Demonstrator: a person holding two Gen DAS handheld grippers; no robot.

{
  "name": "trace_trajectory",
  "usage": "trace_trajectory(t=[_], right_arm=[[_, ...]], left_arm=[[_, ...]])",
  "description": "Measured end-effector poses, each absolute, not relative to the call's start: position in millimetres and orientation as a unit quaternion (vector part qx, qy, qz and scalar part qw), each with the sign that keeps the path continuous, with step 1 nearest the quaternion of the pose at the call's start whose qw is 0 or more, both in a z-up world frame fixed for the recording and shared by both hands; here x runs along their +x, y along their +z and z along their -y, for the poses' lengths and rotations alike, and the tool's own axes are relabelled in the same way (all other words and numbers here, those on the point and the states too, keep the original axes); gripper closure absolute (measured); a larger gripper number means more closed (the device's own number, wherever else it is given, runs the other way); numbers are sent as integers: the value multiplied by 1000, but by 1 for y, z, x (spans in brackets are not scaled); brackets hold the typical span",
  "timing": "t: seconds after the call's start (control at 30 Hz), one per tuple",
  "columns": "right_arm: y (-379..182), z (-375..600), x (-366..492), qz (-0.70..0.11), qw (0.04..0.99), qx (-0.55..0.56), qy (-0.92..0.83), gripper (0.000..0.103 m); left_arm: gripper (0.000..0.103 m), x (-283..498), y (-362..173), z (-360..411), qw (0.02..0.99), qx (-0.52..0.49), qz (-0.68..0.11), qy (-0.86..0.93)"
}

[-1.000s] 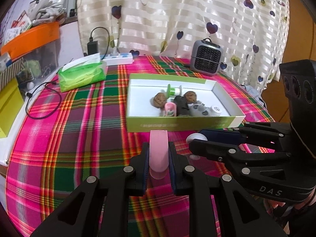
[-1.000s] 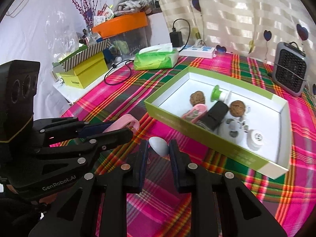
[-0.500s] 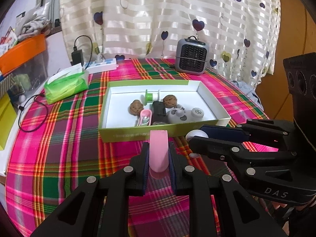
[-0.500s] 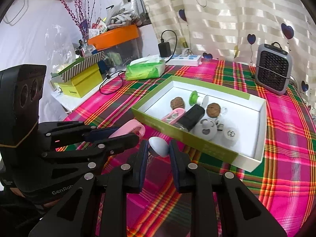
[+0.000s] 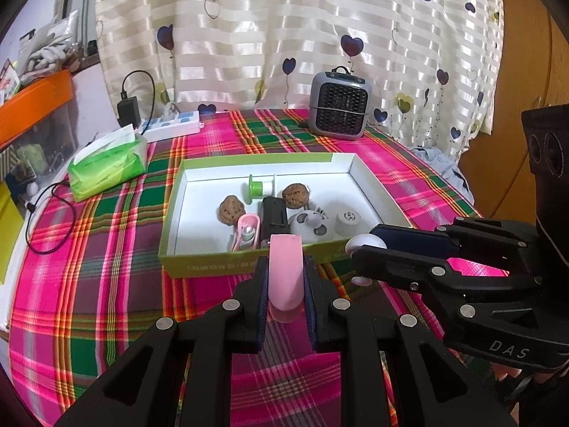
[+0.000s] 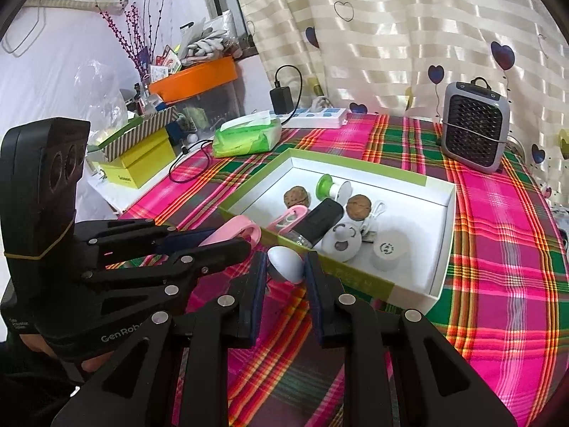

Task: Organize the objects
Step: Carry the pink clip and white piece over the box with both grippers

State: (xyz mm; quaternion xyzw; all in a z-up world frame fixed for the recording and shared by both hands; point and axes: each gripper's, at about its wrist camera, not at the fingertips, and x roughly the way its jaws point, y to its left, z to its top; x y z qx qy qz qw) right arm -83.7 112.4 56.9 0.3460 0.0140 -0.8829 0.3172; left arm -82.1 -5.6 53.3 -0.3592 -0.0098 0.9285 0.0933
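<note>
A pink clip (image 5: pixel 285 273) sits low in the middle of the left wrist view, clamped between the two dark pads of the left tool (image 5: pixel 285 286), its rounded end sticking out past the fingertips toward the box. In the right wrist view the same clip shows at centre left, poking from the left tool there (image 6: pixel 233 236). A white egg-shaped object (image 6: pixel 286 263) sits at centre in that view, pinched between the pads of the right tool (image 6: pixel 285 272); from the left wrist view it shows as a white ball at the tip of the right tool, at right of centre (image 5: pixel 362 243).

Both tools hang side by side, just short of the near wall of a green-edged white box (image 5: pixel 249 265) that lies on the plaid tabletop (image 5: pixel 89 284). Inside the box lie two walnuts (image 5: pixel 232 208), a green-ended spool (image 5: pixel 259 186), a black rectangular item (image 5: pixel 274 213), a pink clip-like piece (image 5: pixel 246 229), a white round toy with grey spots (image 5: pixel 309 226) and a small white cylinder (image 5: pixel 347 217).

Further out, a green tissue pack (image 5: pixel 106 165) rests at left of the box, a white power strip (image 5: pixel 170 130) with a black charger behind it, and a small grey heater (image 5: pixel 339 108) stands at the upper centre before a striped curtain (image 5: pixel 284 35) with heart prints. An orange-lidded bin (image 6: pixel 193 78) fills the upper left of the right wrist view.
</note>
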Motion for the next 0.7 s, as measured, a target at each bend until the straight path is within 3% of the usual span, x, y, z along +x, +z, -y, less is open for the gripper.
trace_trajectory(t=[0.7], right_arm=[[59, -119, -110, -13, 302, 346, -888, 80]], left_arm=[[87, -113, 57, 0, 94, -359, 9, 929]])
